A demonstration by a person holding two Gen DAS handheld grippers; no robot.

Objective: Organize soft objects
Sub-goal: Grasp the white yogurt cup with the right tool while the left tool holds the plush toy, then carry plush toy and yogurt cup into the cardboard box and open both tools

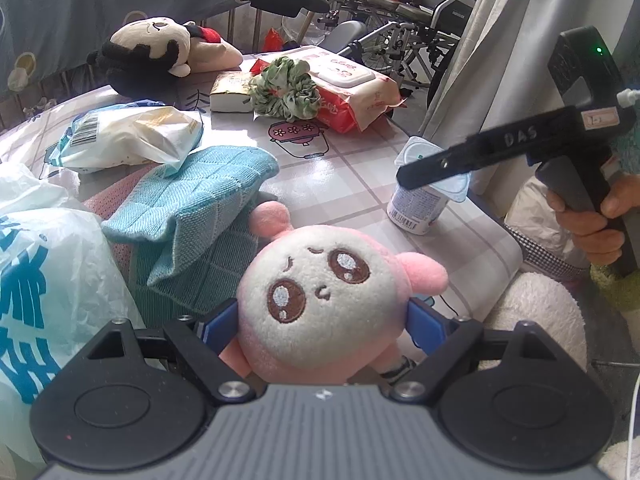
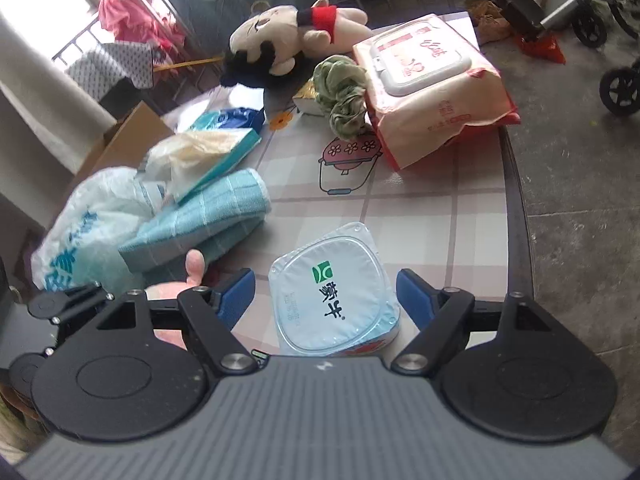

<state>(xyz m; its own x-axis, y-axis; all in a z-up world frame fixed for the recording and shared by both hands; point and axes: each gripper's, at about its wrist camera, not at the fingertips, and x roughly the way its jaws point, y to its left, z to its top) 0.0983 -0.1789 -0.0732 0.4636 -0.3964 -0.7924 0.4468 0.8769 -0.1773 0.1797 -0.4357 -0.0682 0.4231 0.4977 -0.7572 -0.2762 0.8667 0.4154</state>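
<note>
The left gripper (image 1: 320,316) clamped the pink plush (image 1: 320,300); the right gripper (image 2: 326,296) gaped wide, seemingly straddling a yogurt cup (image 2: 332,296), teal towel (image 2: 208,220) centre-left.

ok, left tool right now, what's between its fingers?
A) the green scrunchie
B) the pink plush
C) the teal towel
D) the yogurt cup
B: the left tool has its blue pads pressed against both sides of the pink plush, while the teal towel, green scrunchie and yogurt cup lie apart on the table.
</note>
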